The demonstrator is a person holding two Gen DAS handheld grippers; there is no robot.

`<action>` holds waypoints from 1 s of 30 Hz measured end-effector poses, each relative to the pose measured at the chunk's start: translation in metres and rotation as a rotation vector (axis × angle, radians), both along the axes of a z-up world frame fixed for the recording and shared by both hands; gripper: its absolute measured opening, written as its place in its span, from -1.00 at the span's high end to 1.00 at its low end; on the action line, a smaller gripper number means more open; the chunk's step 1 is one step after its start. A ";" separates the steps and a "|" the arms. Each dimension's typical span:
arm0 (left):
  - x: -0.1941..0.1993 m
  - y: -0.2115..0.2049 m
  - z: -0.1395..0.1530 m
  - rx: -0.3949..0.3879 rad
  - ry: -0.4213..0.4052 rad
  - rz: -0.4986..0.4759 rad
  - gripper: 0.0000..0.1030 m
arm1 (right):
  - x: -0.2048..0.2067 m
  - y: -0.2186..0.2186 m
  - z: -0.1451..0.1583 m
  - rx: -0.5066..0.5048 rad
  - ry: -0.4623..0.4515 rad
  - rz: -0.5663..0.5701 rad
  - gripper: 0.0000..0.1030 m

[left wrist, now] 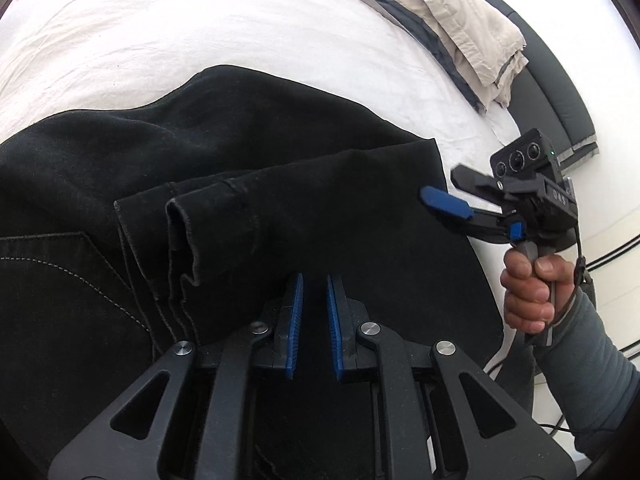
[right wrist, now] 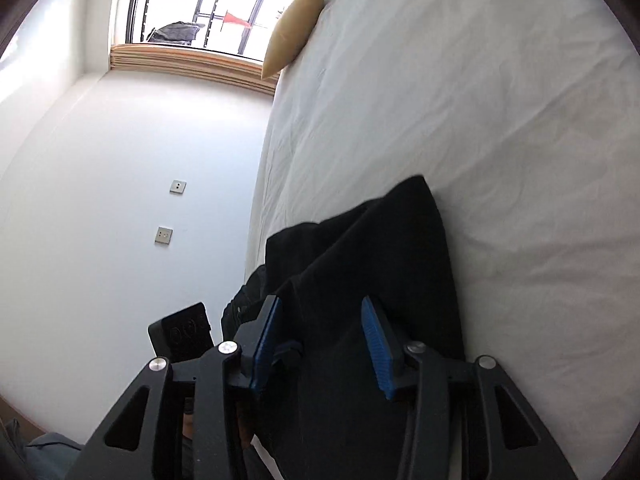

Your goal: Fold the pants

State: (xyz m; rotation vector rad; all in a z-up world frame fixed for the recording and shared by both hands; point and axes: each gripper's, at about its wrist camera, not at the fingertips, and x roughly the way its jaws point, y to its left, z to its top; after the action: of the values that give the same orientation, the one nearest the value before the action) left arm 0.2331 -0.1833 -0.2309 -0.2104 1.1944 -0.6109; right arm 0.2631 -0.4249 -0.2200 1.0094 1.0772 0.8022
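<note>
Both grippers hovered unloaded over the black pants (left wrist: 248, 184) on the white bed sheet (left wrist: 168, 40).

Left gripper (left wrist: 315, 320), jaws narrowly parted, held nothing; right gripper (right wrist: 320, 344) gaped wide beside the folded edge, probably so the hems (left wrist: 180, 236) could settle on the seat.

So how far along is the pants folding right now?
Partly done: the black pants lie on the white bed sheet with the leg hems already folded over. Neither claw grips anything: the left claw and right claw hover open. Another fold probably remains.
</note>
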 end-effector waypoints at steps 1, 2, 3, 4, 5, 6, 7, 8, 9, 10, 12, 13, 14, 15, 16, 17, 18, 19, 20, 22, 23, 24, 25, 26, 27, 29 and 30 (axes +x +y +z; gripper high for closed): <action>-0.001 0.001 0.001 0.007 -0.005 0.000 0.77 | -0.011 0.004 0.001 -0.023 0.000 0.021 0.13; -0.002 0.000 0.000 0.012 -0.010 0.005 0.77 | -0.020 0.005 0.003 -0.030 0.005 0.043 0.12; -0.002 -0.001 0.000 0.013 -0.011 0.008 0.77 | -0.031 0.007 0.004 -0.032 0.013 0.063 0.12; -0.002 0.001 0.000 0.013 -0.010 0.009 0.77 | -0.042 0.008 0.004 -0.041 0.022 0.081 0.12; -0.003 0.000 0.000 0.013 -0.010 0.010 0.77 | -0.055 0.009 0.005 -0.054 0.032 0.103 0.12; -0.003 0.000 0.000 0.014 -0.010 0.011 0.77 | -0.068 0.011 0.006 -0.065 0.037 0.120 0.12; -0.003 -0.001 0.000 0.016 -0.011 0.011 0.77 | -0.079 0.013 0.008 -0.072 0.037 0.132 0.12; -0.003 -0.002 0.000 0.018 -0.013 0.012 0.77 | -0.088 0.014 0.009 -0.090 0.038 0.136 0.11; -0.004 -0.002 0.000 0.019 -0.015 0.014 0.77 | -0.097 0.014 0.013 -0.110 0.041 0.141 0.11; -0.005 0.000 0.001 0.019 -0.017 0.015 0.77 | -0.108 0.012 0.013 -0.118 0.044 0.150 0.11; -0.007 0.004 0.000 0.021 -0.019 0.015 0.77 | -0.118 0.010 0.022 -0.156 0.038 0.172 0.12; -0.007 0.004 0.000 0.022 -0.020 0.014 0.77 | -0.124 0.010 0.027 -0.170 0.022 0.188 0.11; -0.008 0.010 0.002 0.021 -0.021 0.014 0.77 | -0.128 0.007 0.035 -0.175 -0.003 0.191 0.09; -0.009 0.010 0.002 0.022 -0.022 0.013 0.77 | -0.125 0.005 0.043 -0.171 -0.029 0.185 0.09; -0.010 0.010 0.004 0.022 -0.023 0.013 0.76 | -0.122 0.004 0.051 -0.160 -0.055 0.177 0.09; -0.011 0.010 0.004 0.022 -0.024 0.014 0.77 | -0.115 0.004 0.060 -0.146 -0.084 0.165 0.08; -0.011 0.010 0.004 0.020 -0.024 0.015 0.77 | -0.103 0.005 0.066 -0.127 -0.109 0.153 0.08; -0.012 0.011 0.005 0.018 -0.024 0.015 0.77 | -0.090 0.008 0.070 -0.106 -0.126 0.145 0.03; -0.012 0.011 0.005 0.018 -0.023 0.018 0.77 | -0.076 0.007 0.069 -0.086 -0.137 0.142 -0.01; -0.012 0.011 0.006 0.020 -0.024 0.019 0.77 | -0.045 0.015 0.061 -0.060 -0.128 0.138 -0.09; -0.013 0.011 0.007 0.022 -0.025 0.019 0.77 | -0.030 0.018 0.052 -0.057 -0.100 0.123 -0.11; -0.013 0.011 0.007 0.023 -0.026 0.019 0.77 | -0.014 0.021 0.040 -0.055 -0.059 0.111 -0.11; -0.013 0.011 0.007 0.022 -0.027 0.018 0.77 | -0.001 0.024 0.027 -0.068 -0.014 0.092 -0.11; -0.013 0.012 0.007 0.022 -0.028 0.020 0.77 | 0.010 0.022 0.014 -0.096 0.028 0.060 -0.10; -0.014 0.012 0.007 0.023 -0.029 0.019 0.77 | 0.018 0.019 0.003 -0.077 0.064 0.030 -0.02; -0.014 0.012 0.007 0.024 -0.032 0.021 0.77 | 0.023 0.009 -0.008 -0.005 0.089 -0.040 0.29; -0.014 0.012 0.007 0.019 -0.034 0.023 0.77 | 0.020 0.005 -0.010 0.006 0.108 -0.072 0.34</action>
State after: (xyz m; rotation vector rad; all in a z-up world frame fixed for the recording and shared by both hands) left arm 0.2190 -0.1712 -0.2244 -0.1964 1.1628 -0.5804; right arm 0.2833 -0.4197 -0.2304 1.1011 1.1244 0.6990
